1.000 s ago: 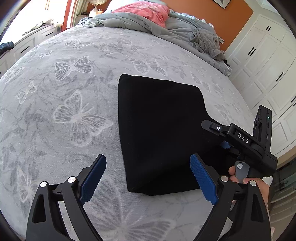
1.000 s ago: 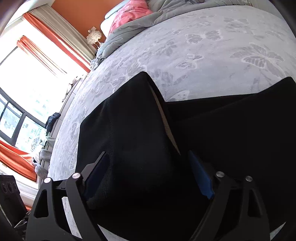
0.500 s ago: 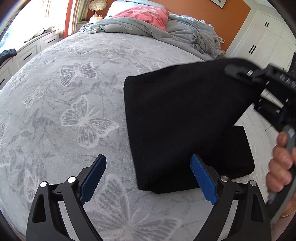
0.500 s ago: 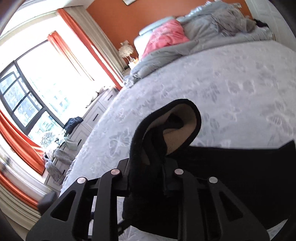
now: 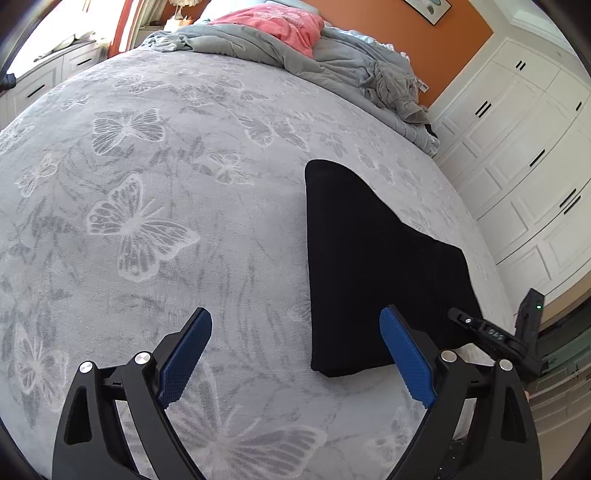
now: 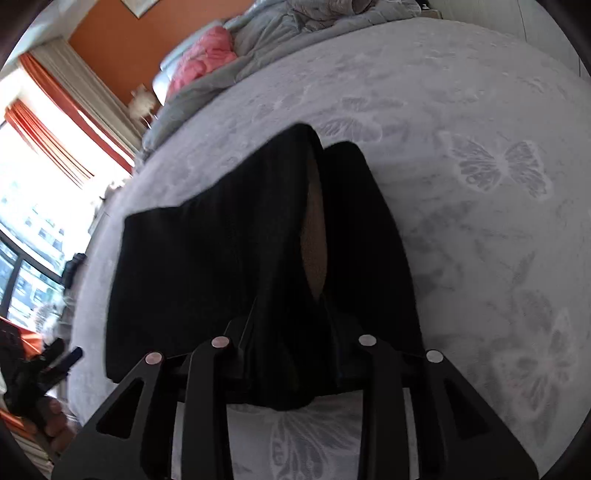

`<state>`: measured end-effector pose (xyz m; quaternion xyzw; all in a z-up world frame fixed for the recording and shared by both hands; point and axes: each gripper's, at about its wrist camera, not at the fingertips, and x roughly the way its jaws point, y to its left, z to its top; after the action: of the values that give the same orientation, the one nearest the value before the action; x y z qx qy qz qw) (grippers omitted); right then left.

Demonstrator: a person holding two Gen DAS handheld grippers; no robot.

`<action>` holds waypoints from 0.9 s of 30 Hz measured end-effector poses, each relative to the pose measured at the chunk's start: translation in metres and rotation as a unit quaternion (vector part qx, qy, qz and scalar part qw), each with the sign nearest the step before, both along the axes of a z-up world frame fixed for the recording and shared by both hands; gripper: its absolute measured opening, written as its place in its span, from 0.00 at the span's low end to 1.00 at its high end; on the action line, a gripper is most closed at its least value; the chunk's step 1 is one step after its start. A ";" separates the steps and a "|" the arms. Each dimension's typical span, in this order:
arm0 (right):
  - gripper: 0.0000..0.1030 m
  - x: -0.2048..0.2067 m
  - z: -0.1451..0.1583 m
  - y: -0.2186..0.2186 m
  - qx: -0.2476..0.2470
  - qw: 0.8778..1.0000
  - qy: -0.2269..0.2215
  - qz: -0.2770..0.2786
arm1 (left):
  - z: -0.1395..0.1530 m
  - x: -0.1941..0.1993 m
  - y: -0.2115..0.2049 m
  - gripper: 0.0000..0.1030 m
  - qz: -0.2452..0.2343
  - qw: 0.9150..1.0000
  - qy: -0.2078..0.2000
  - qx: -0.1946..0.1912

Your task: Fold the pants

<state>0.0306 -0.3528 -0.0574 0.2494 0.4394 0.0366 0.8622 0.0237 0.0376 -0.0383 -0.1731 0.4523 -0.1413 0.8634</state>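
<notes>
Gray bedding with butterfly shapes (image 5: pixel 147 229) covers a big bed in a room with an orange wall (image 5: pixel 406 26). On that bed, the left gripper (image 5: pixel 295 354) has its 2 blue pads (image 5: pixel 406 354) spread wide apart, and it holds nothing. Just beside its right pad lie the black pants (image 5: pixel 369 266), folded in a flat stack near the bed's edge. The right gripper (image 6: pixel 291 354) is squeezed tight on the near edge of the pants (image 6: pixel 221 258), and black cloth bunches up between its fingers. Far behind sit a gray blanket (image 5: pixel 258 44) and a pink pillow (image 5: pixel 280 22). White closet doors (image 5: pixel 524 147) stand at the side.
</notes>
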 end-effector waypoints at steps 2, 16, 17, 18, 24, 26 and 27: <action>0.35 0.000 0.011 -0.001 -0.013 1.000 -0.007 0.007 | -0.004 0.000 -0.005 0.87 -0.003 1.000 -0.003 0.014; 0.76 0.052 0.003 -0.036 -0.002 1.000 0.018 0.015 | -0.063 0.094 -0.063 0.86 -0.053 0.988 0.135 -0.045; 0.64 0.057 -0.012 -0.036 0.030 0.999 0.029 0.022 | -0.067 0.097 -0.062 0.79 -0.040 0.989 0.131 -0.052; 0.55 0.056 -0.018 -0.035 0.056 0.998 0.035 0.019 | -0.062 0.097 -0.061 0.60 -0.042 0.992 0.111 -0.052; 0.26 0.033 0.045 -0.015 0.142 0.988 -0.024 0.052 | 0.004 0.071 -0.014 0.06 -0.045 0.990 0.085 -0.104; 0.27 0.016 0.058 0.000 0.137 0.987 -0.039 0.077 | 0.028 0.047 0.004 0.00 -0.040 0.995 0.058 -0.069; 0.35 0.013 0.056 0.007 0.126 0.988 -0.036 0.087 | 0.037 0.034 0.013 0.00 -0.029 0.998 0.040 -0.038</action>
<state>0.0436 -0.3463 -0.0010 0.3151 0.4203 0.1756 0.8326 0.0574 0.0504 -0.0011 -0.1980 0.4859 -0.1761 0.8329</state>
